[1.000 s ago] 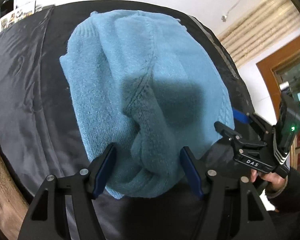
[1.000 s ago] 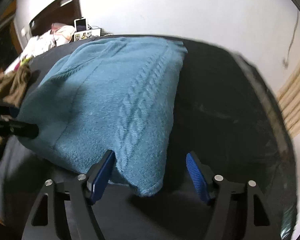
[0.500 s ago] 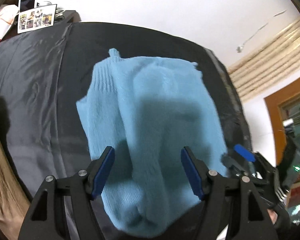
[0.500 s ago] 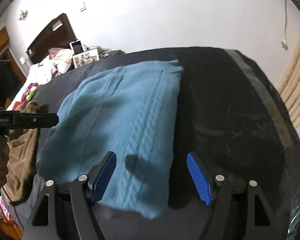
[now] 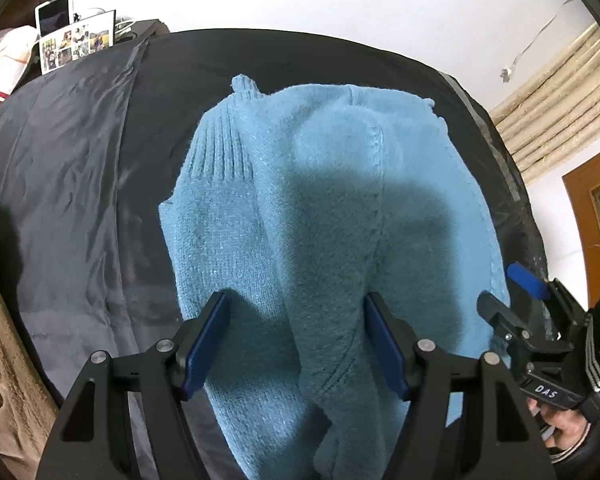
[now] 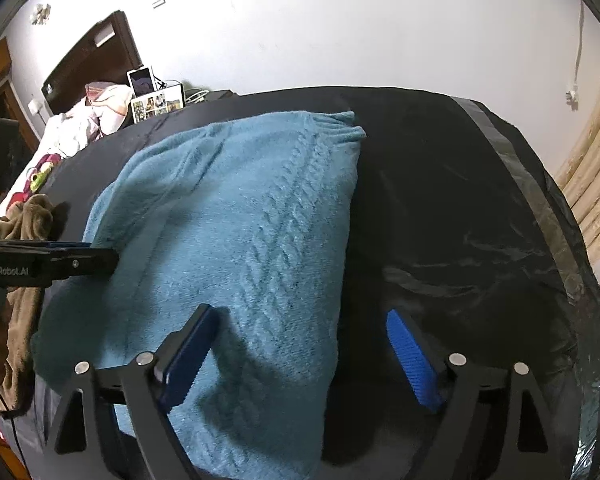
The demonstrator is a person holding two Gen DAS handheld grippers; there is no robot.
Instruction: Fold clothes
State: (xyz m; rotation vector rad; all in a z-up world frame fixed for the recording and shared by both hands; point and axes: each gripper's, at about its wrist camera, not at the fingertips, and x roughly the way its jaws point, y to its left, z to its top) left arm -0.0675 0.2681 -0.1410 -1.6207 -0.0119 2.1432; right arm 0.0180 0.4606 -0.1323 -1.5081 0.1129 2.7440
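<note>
Nearest, my left tool (image 5: 296,338): blue pads spread, the blue sweater (image 5: 320,240) lying under and between them, neither pad pressing on it. Nothing pinched.

Nearest on the other side, my right tool (image 6: 300,356): jaws spread and just now opening wider. The sweater's right edge lies below the gap; the left pad hangs over the knit, the right pad over bare cloth. Nothing pinched. In the left view this tool sits at the sweater's right edge, with part of a hand (image 5: 562,428) on its handle.

Item, the sweater: folded into a rough oblong, lying flat on the tabletop (image 6: 460,220), left of its middle in the right view. Cable pattern (image 6: 288,220) runs along its right side; a ribbed band (image 5: 220,152) shows at its far left corner in the left view.

Item, the tabletop: covered with a shiny, wrinkled black cloth (image 5: 72,184); a grey strip of tape (image 6: 512,152) runs along its right edge.

Item, a brown garment (image 6: 24,240), heaped at the tabletop's left edge.

Farther: a sheet of small photos (image 6: 156,106) and a white tablet (image 6: 142,80) propped behind it, beyond the far left corner. Beside them, a bed (image 6: 76,128) piled with pink and white bedding, with a dark headboard (image 6: 92,56).

Farthest: a white wall (image 6: 340,20); a cable and socket (image 6: 572,94) on it at right; pale ribbed curtain folds (image 5: 556,104); a brown wooden door frame (image 5: 576,232).
</note>
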